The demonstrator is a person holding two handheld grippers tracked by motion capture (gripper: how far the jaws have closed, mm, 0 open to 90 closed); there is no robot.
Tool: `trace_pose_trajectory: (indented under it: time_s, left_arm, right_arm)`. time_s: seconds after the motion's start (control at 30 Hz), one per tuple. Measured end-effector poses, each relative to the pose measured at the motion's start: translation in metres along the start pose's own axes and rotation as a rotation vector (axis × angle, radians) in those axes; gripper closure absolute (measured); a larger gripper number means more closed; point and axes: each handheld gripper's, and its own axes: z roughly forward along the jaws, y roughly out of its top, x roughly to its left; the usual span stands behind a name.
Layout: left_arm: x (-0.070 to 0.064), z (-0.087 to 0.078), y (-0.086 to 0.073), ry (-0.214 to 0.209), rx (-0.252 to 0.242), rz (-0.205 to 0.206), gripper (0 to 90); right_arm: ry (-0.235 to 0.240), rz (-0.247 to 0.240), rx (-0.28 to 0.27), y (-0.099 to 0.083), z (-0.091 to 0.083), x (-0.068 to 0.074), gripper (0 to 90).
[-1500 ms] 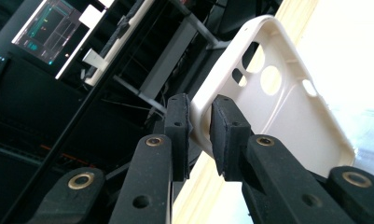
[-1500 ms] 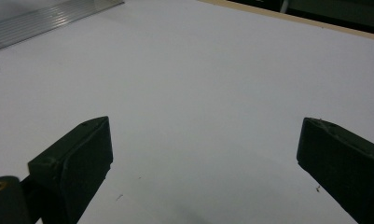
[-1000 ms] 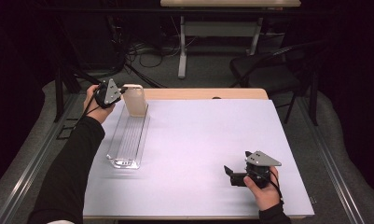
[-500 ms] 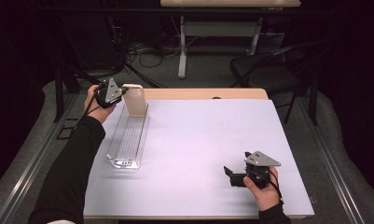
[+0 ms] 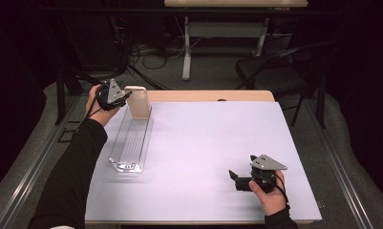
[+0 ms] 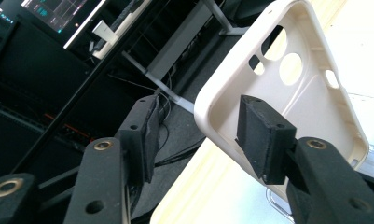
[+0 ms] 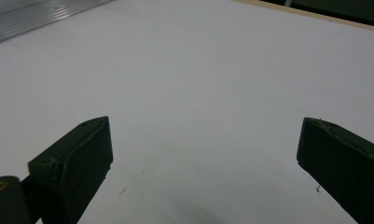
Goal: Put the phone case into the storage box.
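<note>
Phone case sits between spread left tongs, one pad inside; right tongs spread.

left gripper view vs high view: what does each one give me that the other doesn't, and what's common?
Left gripper view: the phone case's inner side with its camera cut-outs; one jaw sits inside the shell, the other stands off its rim with a gap. High view: the case standing upright at the far end of the clear tray, and the right gripper low over the white table, jaws apart. Both: the case and the left gripper at it.
</note>
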Motion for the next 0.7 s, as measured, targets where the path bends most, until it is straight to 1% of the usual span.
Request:
trace_pose_trajectory:
  time_s: [0.1, 0.3, 0.37, 0.43, 0.5, 0.53, 0.7]
  left_arm:
    - [0.0002, -0.0002, -0.0002, -0.003, -0.004, -0.01, 46.0]
    - [0.0015, -0.0002, -0.0009, -0.004, -0.013, -0.006, 42.3]
    - [0.0013, -0.0002, -0.0013, -0.01, -0.012, -0.012, 42.3]
    - [0.0014, -0.0002, -0.0014, -0.007, -0.004, -0.008, 41.9]
    - [0.0017, -0.0008, -0.0014, -0.006, 0.001, -0.016, 41.9]
    - [0.0022, -0.001, -0.0011, -0.001, -0.002, -0.011, 41.8]
    - [0.0026, -0.0012, -0.0008, -0.01, -0.007, -0.035, 41.7]
  right_arm:
    - [0.002, 0.0, 0.003, 0.0002, -0.0004, 0.0, 3.2]
    - [0.002, -0.003, 0.002, 0.0001, -0.0005, 0.0002, 3.2]
    - [0.001, -0.003, -0.001, -0.0001, 0.0, 0.0002, 3.2]
    - [0.002, -0.001, -0.002, 0.0, 0.0, 0.0003, 3.2]
    - [0.002, -0.003, 0.001, 0.0003, -0.0003, 0.0002, 3.2]
    - [0.002, -0.003, 0.001, 0.0003, -0.0002, 0.0002, 3.2]
    - [0.002, -0.001, -0.003, 0.0, 0.0006, 0.0006, 3.1]
